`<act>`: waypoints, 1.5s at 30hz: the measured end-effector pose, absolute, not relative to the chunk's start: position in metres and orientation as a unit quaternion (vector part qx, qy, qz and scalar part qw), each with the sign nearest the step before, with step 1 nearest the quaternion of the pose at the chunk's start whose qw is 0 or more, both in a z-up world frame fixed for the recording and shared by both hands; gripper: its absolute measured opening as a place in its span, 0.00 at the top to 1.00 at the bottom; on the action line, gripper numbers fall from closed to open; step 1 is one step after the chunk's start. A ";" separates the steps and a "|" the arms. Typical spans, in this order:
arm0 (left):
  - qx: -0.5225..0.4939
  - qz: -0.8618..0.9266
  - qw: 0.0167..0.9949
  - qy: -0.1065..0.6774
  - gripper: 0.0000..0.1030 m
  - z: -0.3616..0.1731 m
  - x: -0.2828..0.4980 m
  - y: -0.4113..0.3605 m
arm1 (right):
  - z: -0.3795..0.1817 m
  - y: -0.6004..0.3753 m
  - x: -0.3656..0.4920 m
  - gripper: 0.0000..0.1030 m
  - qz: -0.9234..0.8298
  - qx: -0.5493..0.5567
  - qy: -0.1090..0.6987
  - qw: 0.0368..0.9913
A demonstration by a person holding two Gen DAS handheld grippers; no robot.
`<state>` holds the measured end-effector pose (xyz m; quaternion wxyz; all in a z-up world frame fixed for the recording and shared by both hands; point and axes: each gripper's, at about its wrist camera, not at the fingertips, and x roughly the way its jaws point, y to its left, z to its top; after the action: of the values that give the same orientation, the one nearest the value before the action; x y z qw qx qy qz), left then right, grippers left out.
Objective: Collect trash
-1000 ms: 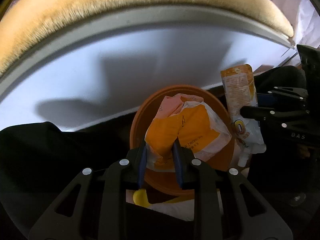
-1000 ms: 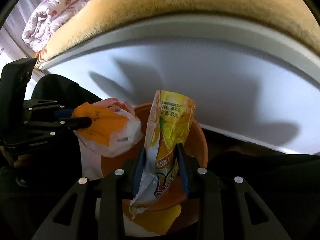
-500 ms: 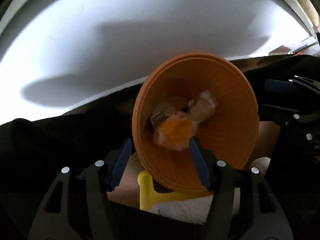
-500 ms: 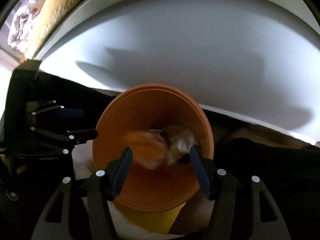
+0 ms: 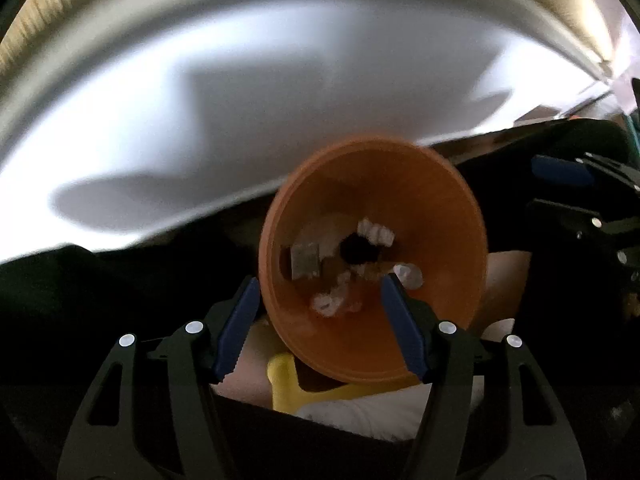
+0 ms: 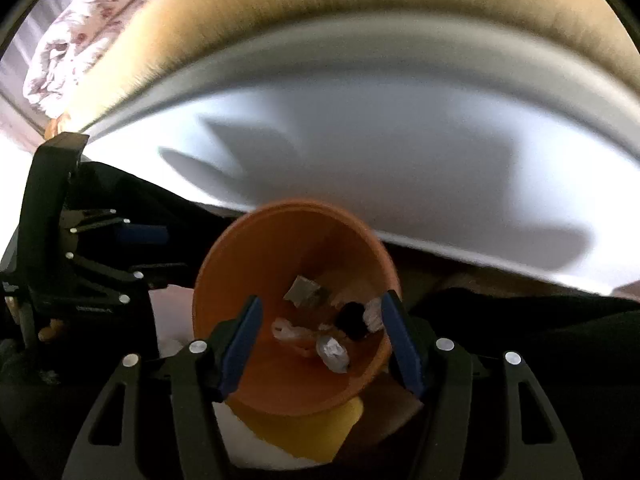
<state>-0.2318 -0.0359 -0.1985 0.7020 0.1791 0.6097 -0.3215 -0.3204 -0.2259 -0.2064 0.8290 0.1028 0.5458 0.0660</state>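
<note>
Trash (image 5: 344, 268) inside orange bin (image 5: 452, 208) (both grippers' jaws apart)

Orange round trash bin (image 5: 440, 208), open mouth tilted toward both wrist cameras, wide rim. Crumpled wrappers (image 6: 332, 350) and whitish scraps (image 5: 376, 234) lie at its bottom, blurred; dark piece among them.

The bin (image 5: 448, 200) at centre frame looks like smooth matt orange plastic. The scraps (image 6: 332, 350) low inside it are crinkled, glossy film. Each tool (image 5: 320, 324) is matt black plastic with ridged blue pads (image 5: 236, 326). Upper left, the quilt (image 6: 72, 52) is soft printed cloth.
</note>
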 end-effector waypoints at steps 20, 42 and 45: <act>0.105 -0.332 0.843 0.411 0.22 -0.054 -0.201 -0.045 | -0.013 -0.350 -0.206 0.27 -0.060 -0.056 0.356 0.931; 0.109 -0.319 0.839 0.428 0.22 -0.053 -0.145 -0.080 | -0.072 -0.431 -0.075 0.67 -0.077 -0.047 0.440 0.894; 0.120 -0.313 0.846 0.416 0.22 -0.045 -0.126 -0.092 | -0.066 -0.428 -0.086 0.69 -0.085 -0.048 0.415 0.905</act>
<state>-0.1263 -0.0917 -0.0449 0.8456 0.1199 0.4159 -0.3126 -0.0856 -0.4277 -0.0665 0.9047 -0.0480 0.4147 -0.0852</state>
